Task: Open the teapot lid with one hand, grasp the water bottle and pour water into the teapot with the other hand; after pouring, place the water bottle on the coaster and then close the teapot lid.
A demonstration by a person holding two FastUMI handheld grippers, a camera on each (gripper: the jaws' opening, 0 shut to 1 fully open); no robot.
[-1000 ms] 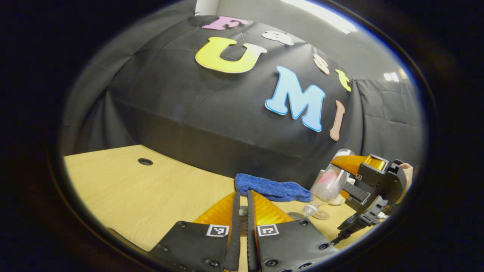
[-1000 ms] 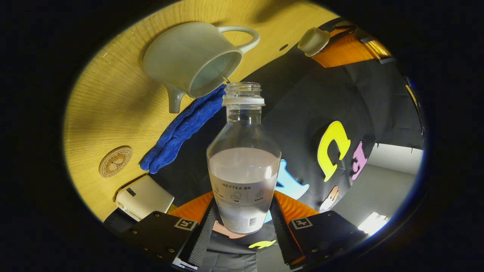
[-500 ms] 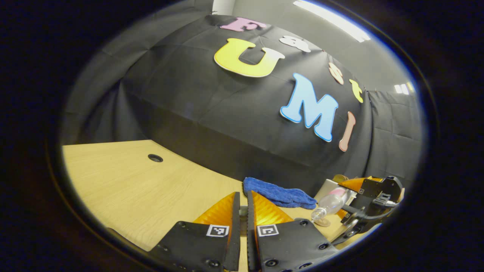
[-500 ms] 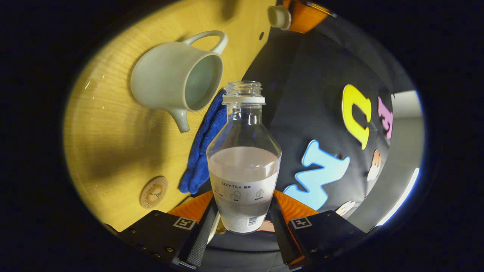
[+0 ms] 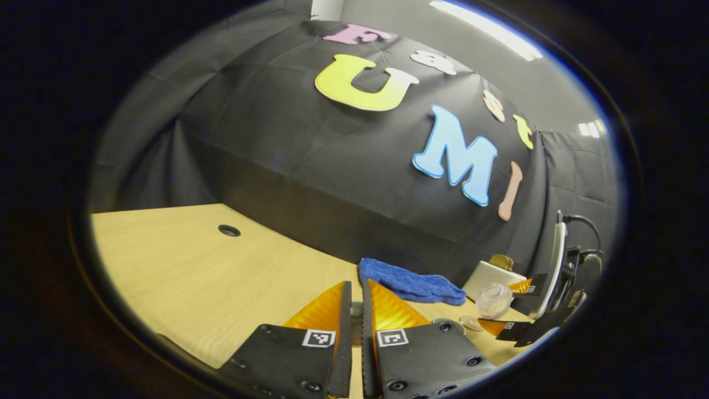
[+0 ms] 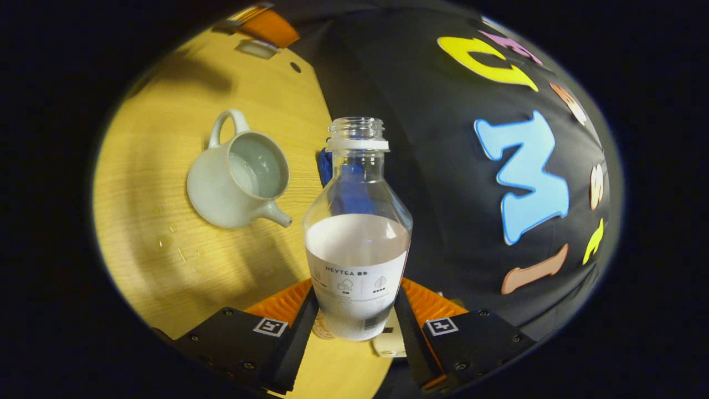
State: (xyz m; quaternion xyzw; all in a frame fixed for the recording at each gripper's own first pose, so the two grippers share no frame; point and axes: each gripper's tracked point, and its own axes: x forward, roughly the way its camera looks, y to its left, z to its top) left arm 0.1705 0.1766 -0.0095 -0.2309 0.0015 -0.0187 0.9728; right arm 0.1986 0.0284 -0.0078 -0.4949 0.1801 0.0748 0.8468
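From the left gripper view, the left gripper (image 5: 352,310) has its fingers drawn almost together; whether the teapot lid sits between them I cannot tell. A blue cloth (image 5: 410,282) lies by the counter's (image 5: 183,266) back edge, and past it, toward the counter's right end, the right gripper (image 5: 532,310) carries the water bottle (image 5: 494,299).

From the right gripper view, the fingers (image 6: 296,338) of the right gripper (image 6: 354,332) clamp the water bottle (image 6: 357,244) low on its labelled body; it is uncapped and roughly half full. The teapot (image 6: 238,183) stands lidless on the counter (image 6: 166,255), water in it, droplets beside it. The coaster is not clearly visible here. For the set-down, I'd keep the open bottle upright, lower it squarely onto the coaster, and release only once its base sits flat.
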